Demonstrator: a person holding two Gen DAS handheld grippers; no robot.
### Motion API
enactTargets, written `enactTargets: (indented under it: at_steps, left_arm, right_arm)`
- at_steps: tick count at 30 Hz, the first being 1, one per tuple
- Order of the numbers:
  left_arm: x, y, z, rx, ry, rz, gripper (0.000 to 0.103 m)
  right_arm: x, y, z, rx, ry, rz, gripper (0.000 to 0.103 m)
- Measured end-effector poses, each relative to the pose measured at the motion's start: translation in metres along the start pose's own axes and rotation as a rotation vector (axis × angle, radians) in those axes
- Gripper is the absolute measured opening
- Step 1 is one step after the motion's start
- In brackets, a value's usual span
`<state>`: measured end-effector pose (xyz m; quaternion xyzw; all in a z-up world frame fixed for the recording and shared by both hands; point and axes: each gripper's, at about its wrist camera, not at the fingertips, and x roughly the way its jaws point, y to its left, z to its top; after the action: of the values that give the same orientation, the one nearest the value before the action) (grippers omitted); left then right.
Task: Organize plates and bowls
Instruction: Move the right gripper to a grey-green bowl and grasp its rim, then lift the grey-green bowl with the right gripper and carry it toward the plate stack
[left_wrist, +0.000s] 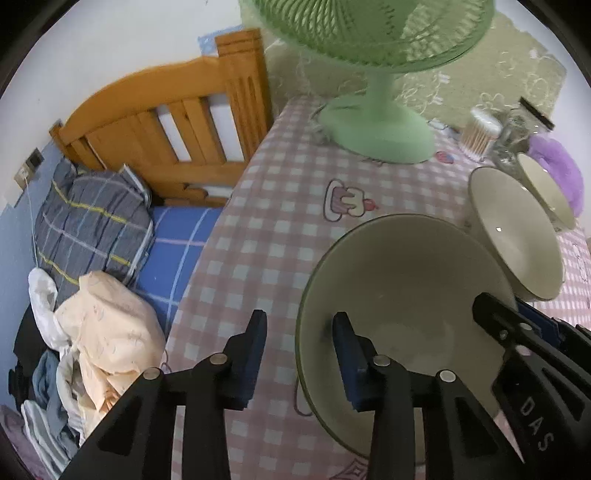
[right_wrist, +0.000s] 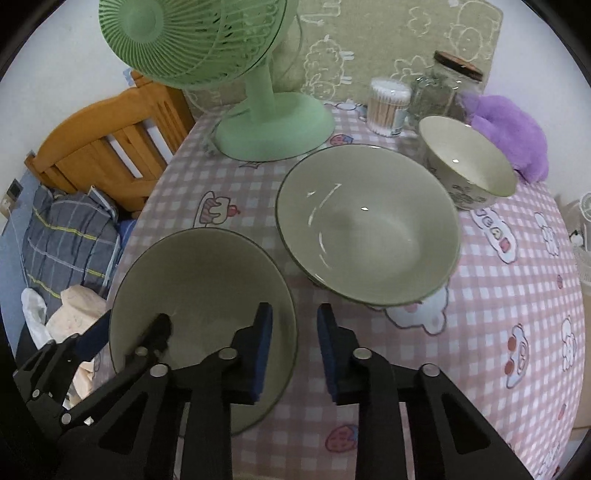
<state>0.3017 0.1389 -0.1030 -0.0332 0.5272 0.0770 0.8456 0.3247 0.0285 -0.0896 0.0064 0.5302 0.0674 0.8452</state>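
Note:
A wide pale green bowl (left_wrist: 406, 280) (right_wrist: 199, 280) sits at the near left of the checked tablecloth. My left gripper (left_wrist: 299, 321) straddles its left rim, one pad outside over the cloth and one inside. A gap shows on each side of the rim, so it is open. My right gripper (right_wrist: 294, 314) straddles the right rim the same way, also open with gaps showing. A second wide bowl (right_wrist: 365, 225) (left_wrist: 517, 236) stands just beyond, and a small patterned bowl (right_wrist: 469, 162) (left_wrist: 546, 188) behind that.
A green table fan (right_wrist: 273, 129) stands at the back of the table (right_wrist: 517, 295). A cotton swab tub (right_wrist: 388, 107), a glass jar (right_wrist: 439, 92) and a purple plush (right_wrist: 513, 133) line the back right. A wooden bed (left_wrist: 166, 129) with bedding lies past the table's left edge.

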Motion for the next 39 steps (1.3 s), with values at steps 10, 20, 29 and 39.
enactTargets:
  at_steps: [10,20,29,39]
  left_arm:
    - [0.001,-0.010,-0.001,0.037,0.013,-0.002,0.019]
    - [-0.025,-0.014,-0.013,0.068,0.005,-0.004,0.019]
    - [-0.072,-0.019,-0.026,0.095,-0.051,-0.031,0.019]
    - [-0.122,-0.043,-0.054,0.153,-0.109,-0.082,0.019]
  right_arm:
    - [0.005,0.007,0.005,-0.042,0.016,-0.004,0.016]
    - [-0.021,0.005,-0.009,-0.054,0.013,-0.022,0.016]
    - [-0.072,-0.002,-0.029,-0.018,-0.047,-0.041,0.016]
    - [-0.132,-0.029,-0.066,0.046,-0.114,-0.087,0.016]
